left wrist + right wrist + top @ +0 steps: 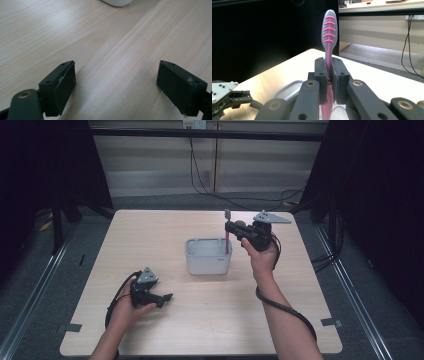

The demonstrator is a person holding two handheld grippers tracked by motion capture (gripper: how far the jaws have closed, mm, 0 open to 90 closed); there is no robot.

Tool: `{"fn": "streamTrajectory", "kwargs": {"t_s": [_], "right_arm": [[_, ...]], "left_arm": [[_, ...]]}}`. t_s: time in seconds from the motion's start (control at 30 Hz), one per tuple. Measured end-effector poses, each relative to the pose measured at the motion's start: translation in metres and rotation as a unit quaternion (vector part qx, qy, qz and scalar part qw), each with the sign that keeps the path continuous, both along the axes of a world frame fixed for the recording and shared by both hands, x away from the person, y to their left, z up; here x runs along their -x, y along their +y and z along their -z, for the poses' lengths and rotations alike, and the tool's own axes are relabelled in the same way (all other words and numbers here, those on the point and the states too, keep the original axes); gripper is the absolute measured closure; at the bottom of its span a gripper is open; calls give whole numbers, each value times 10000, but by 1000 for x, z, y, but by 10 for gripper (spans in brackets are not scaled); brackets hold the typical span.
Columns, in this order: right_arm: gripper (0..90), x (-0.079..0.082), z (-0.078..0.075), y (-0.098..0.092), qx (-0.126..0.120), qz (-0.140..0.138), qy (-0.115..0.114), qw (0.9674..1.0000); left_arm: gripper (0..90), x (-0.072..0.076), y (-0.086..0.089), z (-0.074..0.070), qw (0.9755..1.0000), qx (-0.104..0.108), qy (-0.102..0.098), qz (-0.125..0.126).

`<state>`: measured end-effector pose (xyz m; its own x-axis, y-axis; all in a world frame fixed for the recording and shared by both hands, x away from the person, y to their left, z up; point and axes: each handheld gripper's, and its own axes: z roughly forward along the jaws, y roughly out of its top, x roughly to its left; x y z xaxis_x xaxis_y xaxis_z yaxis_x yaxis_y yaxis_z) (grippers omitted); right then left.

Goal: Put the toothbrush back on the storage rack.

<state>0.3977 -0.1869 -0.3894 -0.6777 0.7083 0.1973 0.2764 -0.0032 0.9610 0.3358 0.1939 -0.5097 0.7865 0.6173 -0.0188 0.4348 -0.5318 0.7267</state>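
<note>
1. Right gripper (pixel 231 228) pinches a pink-and-grey plastic toothbrush (pixel 329 37) at mid-handle, jaws pressed tight on it. The brush stands upright, its grey end with pink ribs on top, lower end hanging over or just inside the white rectangular plastic bin (pixel 207 256) at table centre. Cannot tell whether the tip touches the bin floor.
2. Left gripper (pixel 164 297) rests low on the light wooden table (pixel 150 235), near the person's edge, jaws spread wide, nothing between them. Well apart from the bin.
3. Risk: the grip is narrow on a slim handle, so the brush could pivot or slip between the pads if the hand tilts.
4. Risk: a sideways move with the lower end below the rim would likely snag the bin wall and drag or tip the light bin, since the left gripper isn't steadying it.
5. Risk: letting go high lets the brush topple out over the rim.
6. Around: black cables (pixel 220 195) on the floor beyond the table, dark curtains at the sides. Nothing blocks the path over the bin.
</note>
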Motion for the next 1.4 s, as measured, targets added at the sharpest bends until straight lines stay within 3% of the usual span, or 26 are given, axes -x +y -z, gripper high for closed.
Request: {"fn": "streamTrajectory", "kwargs": {"t_s": [0.8, 1.4], "right_arm": [[841, 11, 18, -5, 303, 64, 140, 9994], [837, 20, 34, -6, 372, 51, 223, 9990]], "left_arm": [[154, 0, 0, 0, 10000, 11, 10, -20], [154, 0, 0, 0, 10000, 6, 3, -15]]}}
